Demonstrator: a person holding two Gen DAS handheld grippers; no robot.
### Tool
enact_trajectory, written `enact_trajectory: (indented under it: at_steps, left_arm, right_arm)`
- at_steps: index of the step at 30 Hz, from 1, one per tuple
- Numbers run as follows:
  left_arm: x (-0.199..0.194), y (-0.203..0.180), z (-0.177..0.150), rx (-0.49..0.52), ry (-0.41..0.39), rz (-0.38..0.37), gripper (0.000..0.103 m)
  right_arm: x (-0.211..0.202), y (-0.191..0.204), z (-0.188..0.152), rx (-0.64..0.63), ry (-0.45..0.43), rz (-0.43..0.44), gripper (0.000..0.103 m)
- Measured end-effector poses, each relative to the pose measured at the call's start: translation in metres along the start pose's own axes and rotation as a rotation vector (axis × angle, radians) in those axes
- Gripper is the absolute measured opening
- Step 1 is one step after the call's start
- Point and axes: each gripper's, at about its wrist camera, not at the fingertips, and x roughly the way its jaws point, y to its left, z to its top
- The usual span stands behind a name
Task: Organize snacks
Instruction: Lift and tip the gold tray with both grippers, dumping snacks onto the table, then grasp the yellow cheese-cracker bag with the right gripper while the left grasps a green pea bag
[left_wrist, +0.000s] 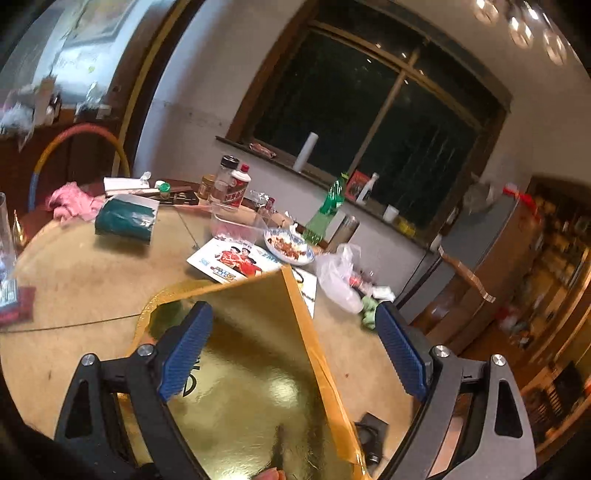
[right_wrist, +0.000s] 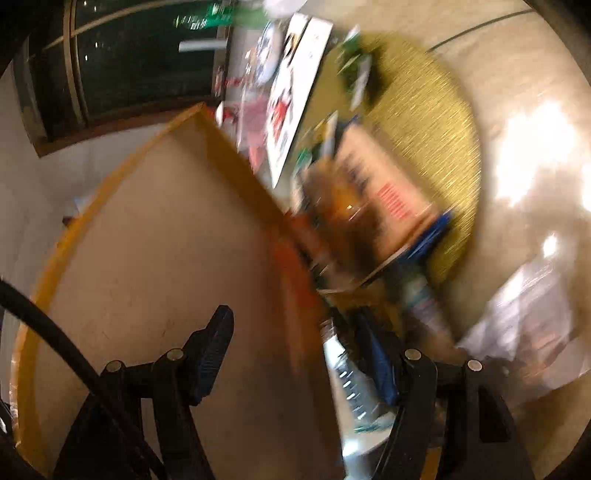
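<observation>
A round tan table (left_wrist: 92, 295), crowded at its far side with bottles, a plate of food (left_wrist: 290, 247) and a green bottle (left_wrist: 327, 212), stands below a dark window (left_wrist: 373, 122) in a cluttered room. A gold-lined box lid (left_wrist: 258, 350) rises tilted between the wide-spread jaws of the left gripper (left_wrist: 295, 343), its corner pointing up toward the window; no pad visibly presses it. The right gripper (right_wrist: 295, 369) also stands wide, straddling the box wall (right_wrist: 240, 166) beside blurred snack packets (right_wrist: 376, 206).
</observation>
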Motion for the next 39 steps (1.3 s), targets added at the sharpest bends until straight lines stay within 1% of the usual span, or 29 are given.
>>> enact_trajectory:
  at_steps: [2, 6, 8, 9, 11, 13, 14, 15, 16, 17, 18, 19, 20, 21, 22, 24, 26, 27, 28, 29, 30, 31, 32, 33, 35, 36, 37, 38, 39]
  left_arm:
    - [-0.021, 0.026, 0.015, -0.037, -0.037, 0.010, 0.089]
    - [-0.072, 0.090, 0.025, -0.181, -0.141, 0.049, 0.089]
    - [-0.111, 0.133, 0.016, -0.259, -0.231, 0.117, 0.092]
    - [-0.133, 0.156, 0.008, -0.295, -0.288, 0.180, 0.093]
    - [-0.161, 0.196, -0.008, -0.376, -0.349, 0.309, 0.093]
    - [-0.182, 0.240, -0.027, -0.501, -0.389, 0.421, 0.093]
    - [-0.195, 0.271, -0.042, -0.589, -0.413, 0.473, 0.093]
    - [-0.200, 0.287, -0.049, -0.630, -0.423, 0.499, 0.093]
    - [-0.206, 0.308, -0.060, -0.680, -0.431, 0.541, 0.093]
    - [-0.210, 0.328, -0.071, -0.727, -0.431, 0.590, 0.093]
    - [-0.209, 0.342, -0.080, -0.749, -0.423, 0.628, 0.093]
    - [-0.206, 0.354, -0.086, -0.761, -0.407, 0.663, 0.093]
    - [-0.199, 0.368, -0.093, -0.775, -0.362, 0.710, 0.093]
    - [-0.192, 0.374, -0.097, -0.779, -0.322, 0.727, 0.093]
    - [-0.183, 0.384, -0.103, -0.773, -0.275, 0.740, 0.093]
    - [-0.165, 0.379, -0.103, -0.712, -0.200, 0.783, 0.093]
    - [-0.152, 0.369, -0.102, -0.594, -0.080, 0.795, 0.092]
    - [-0.147, 0.349, -0.097, -0.498, -0.021, 0.825, 0.091]
    - [-0.148, 0.334, -0.093, -0.434, -0.006, 0.845, 0.091]
    - [-0.153, 0.304, -0.090, -0.337, -0.015, 0.854, 0.091]
    - [-0.160, 0.272, -0.089, -0.261, -0.039, 0.839, 0.092]
    - [-0.160, 0.255, -0.085, -0.222, -0.049, 0.819, 0.093]
    - [-0.159, 0.222, -0.088, -0.133, -0.052, 0.760, 0.094]
    - [-0.154, 0.209, -0.089, -0.080, -0.031, 0.728, 0.095]
    - [-0.134, 0.174, -0.096, 0.041, 0.129, 0.667, 0.095]
    - [-0.131, 0.158, -0.103, 0.075, 0.159, 0.615, 0.095]
    - [-0.129, 0.151, -0.106, 0.083, 0.150, 0.585, 0.095]
    - [-0.126, 0.138, -0.115, 0.095, 0.134, 0.559, 0.095]
    - [-0.123, 0.133, -0.119, 0.105, 0.156, 0.559, 0.094]
  right_arm:
    - [0.012, 0.018, -0.008, -0.028, 0.008, -0.035, 0.068]
    - [0.041, 0.079, -0.042, -0.278, -0.006, -0.200, 0.068]
    - [0.058, 0.106, -0.070, -0.439, -0.011, -0.272, 0.068]
    - [0.071, 0.121, -0.091, -0.551, -0.002, -0.327, 0.068]
    - [0.098, 0.137, -0.132, -0.753, 0.072, -0.378, 0.068]
    - [0.126, 0.138, -0.175, -0.936, 0.158, -0.370, 0.069]
    - [0.140, 0.135, -0.191, -1.018, 0.236, -0.329, 0.069]
    - [0.156, 0.129, -0.205, -1.085, 0.326, -0.279, 0.069]
    - [0.168, 0.120, -0.217, -1.140, 0.374, -0.235, 0.069]
    - [0.174, 0.115, -0.222, -1.190, 0.382, -0.226, 0.069]
    - [0.180, 0.104, -0.231, -1.282, 0.369, -0.248, 0.069]
    - [0.183, 0.099, -0.233, -1.330, 0.356, -0.262, 0.069]
    - [0.184, 0.092, -0.234, -1.378, 0.347, -0.280, 0.069]
    - [0.185, 0.084, -0.236, -1.405, 0.351, -0.298, 0.069]
    - [0.185, 0.076, -0.235, -1.412, 0.365, -0.301, 0.069]
    - [0.180, 0.067, -0.223, -1.399, 0.364, -0.310, 0.069]
    - [0.167, 0.073, -0.225, -1.377, 0.350, -0.327, 0.069]
    - [0.159, 0.073, -0.223, -1.359, 0.342, -0.338, 0.069]
    - [0.143, 0.075, -0.231, -1.352, 0.328, -0.346, 0.069]
    - [0.127, 0.083, -0.243, -1.349, 0.310, -0.351, 0.069]
    - [0.111, 0.085, -0.238, -1.346, 0.293, -0.348, 0.069]
    - [0.104, 0.092, -0.241, -1.345, 0.282, -0.344, 0.069]
    - [0.089, 0.091, -0.236, -1.347, 0.261, -0.340, 0.069]
    - [0.073, 0.091, -0.230, -1.349, 0.222, -0.357, 0.069]
    - [0.054, 0.094, -0.222, -1.337, 0.167, -0.387, 0.069]
    - [0.040, 0.091, -0.214, -1.314, 0.142, -0.406, 0.069]
    - [0.035, 0.090, -0.208, -1.306, 0.134, -0.410, 0.069]
    - [0.024, 0.089, -0.204, -1.305, 0.128, -0.410, 0.069]
    - [0.011, 0.087, -0.198, -1.307, 0.124, -0.400, 0.069]
